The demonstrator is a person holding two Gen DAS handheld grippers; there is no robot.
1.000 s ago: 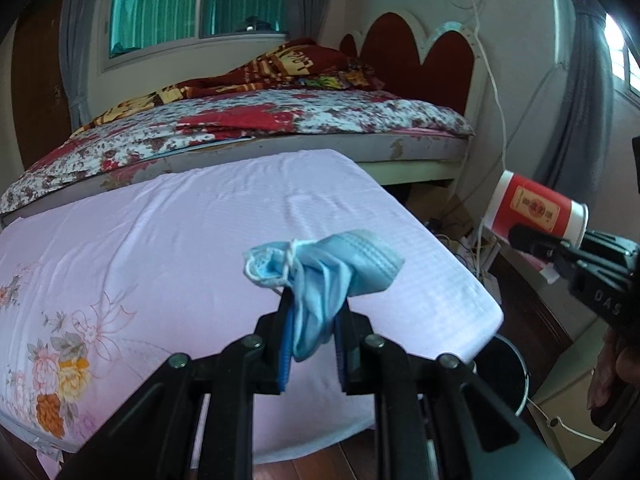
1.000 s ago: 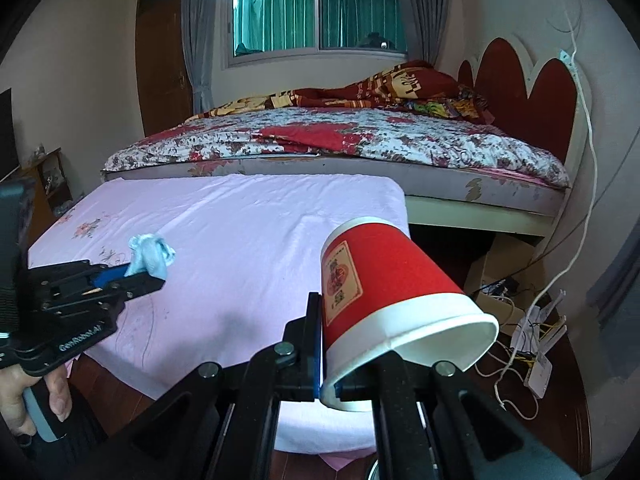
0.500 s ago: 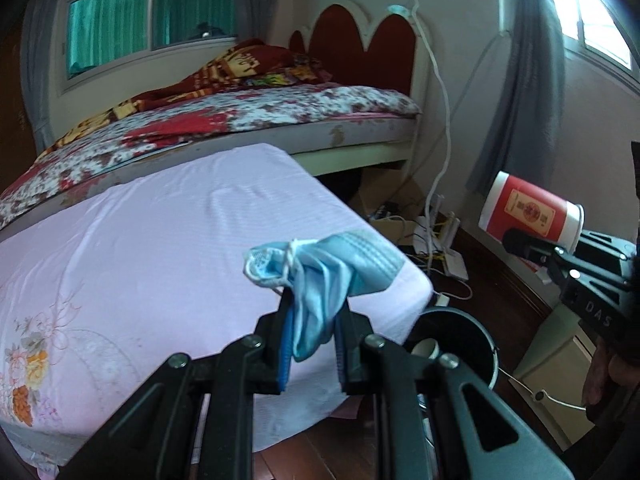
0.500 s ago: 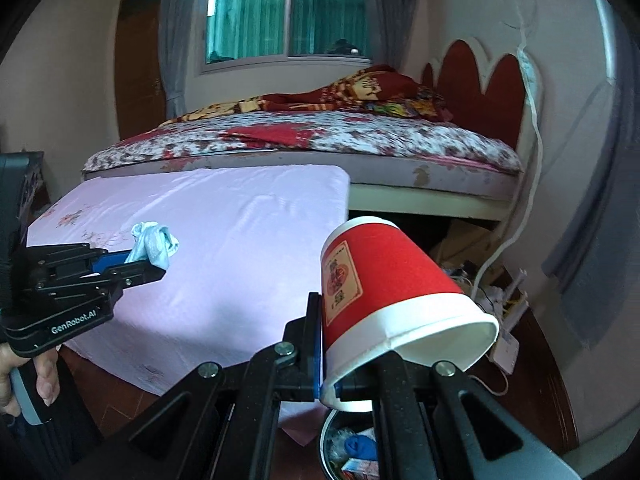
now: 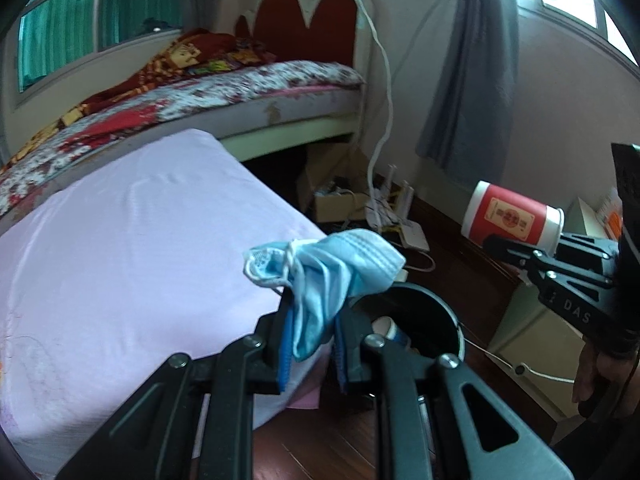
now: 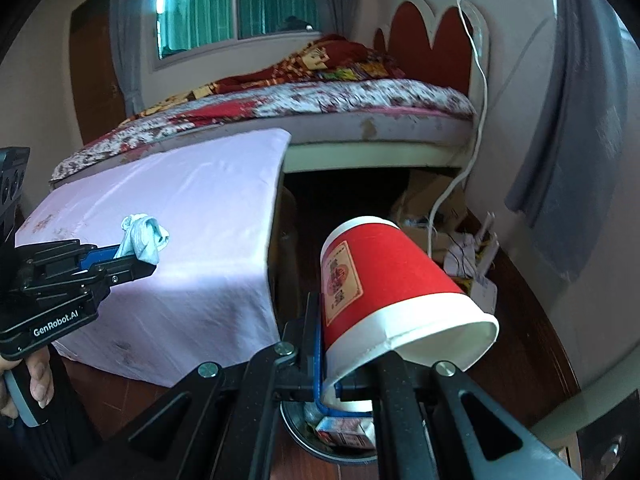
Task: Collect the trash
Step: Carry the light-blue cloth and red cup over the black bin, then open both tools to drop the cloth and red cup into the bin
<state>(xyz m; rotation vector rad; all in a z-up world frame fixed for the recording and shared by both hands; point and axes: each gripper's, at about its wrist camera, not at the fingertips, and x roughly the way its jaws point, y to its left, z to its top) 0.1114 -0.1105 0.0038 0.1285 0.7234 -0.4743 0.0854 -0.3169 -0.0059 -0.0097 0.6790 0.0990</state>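
Note:
My left gripper [image 5: 310, 320] is shut on a crumpled blue face mask [image 5: 332, 268] and holds it over the corner of the pink-sheeted bed, beside the black trash bin [image 5: 436, 304] on the floor. My right gripper [image 6: 348, 344] is shut on the rim of a red paper cup [image 6: 384, 280], tilted with its mouth to the right, above the bin [image 6: 304, 436], which holds a cup and a small carton. The cup also shows at the right of the left wrist view [image 5: 512, 220], and the mask at the left of the right wrist view [image 6: 144, 238].
The pink-sheeted bed [image 5: 120, 248] fills the left. A larger floral bed [image 6: 320, 104] with a red headboard stands behind. Cardboard boxes, a router and cables [image 5: 384, 212] lie on the wooden floor by the wall. A pale cabinet [image 5: 532, 340] stands right of the bin.
Both grippers have swung right, off the pink bed toward the floor. The trash bin has come into view below both, nearer the mask and cup. Both grips are unchanged.

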